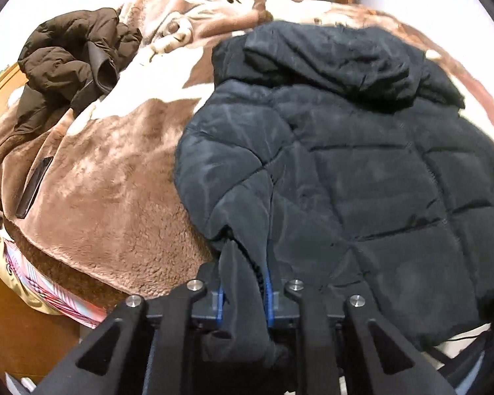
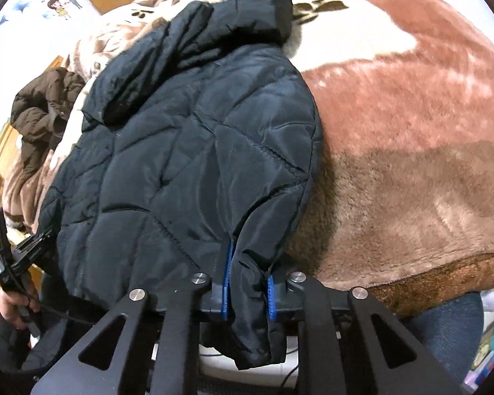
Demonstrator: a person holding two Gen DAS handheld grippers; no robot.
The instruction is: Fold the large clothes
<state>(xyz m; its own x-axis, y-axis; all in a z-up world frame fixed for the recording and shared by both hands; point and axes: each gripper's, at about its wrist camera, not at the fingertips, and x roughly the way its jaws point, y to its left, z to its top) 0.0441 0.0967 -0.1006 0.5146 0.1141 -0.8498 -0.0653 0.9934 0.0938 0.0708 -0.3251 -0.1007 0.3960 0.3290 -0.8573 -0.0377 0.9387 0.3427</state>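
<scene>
A dark navy quilted hooded jacket (image 1: 345,164) lies spread on a brown and cream plush blanket (image 1: 115,197), hood toward the far side. My left gripper (image 1: 243,293) is shut on the jacket's near left hem corner, with fabric bunched between the blue pads. In the right wrist view the same jacket (image 2: 187,138) lies on the blanket (image 2: 411,131). My right gripper (image 2: 248,296) is shut on the near right hem corner, and fabric hangs down between its fingers. The left gripper (image 2: 13,256) shows at the far left edge, held in a hand.
A brown puffer coat (image 1: 72,62) lies crumpled at the blanket's far left and also shows in the right wrist view (image 2: 39,108). A dark flat phone-like object (image 1: 34,187) rests on the blanket at the left. Striped fabric (image 1: 49,293) hangs off the bed's near left edge.
</scene>
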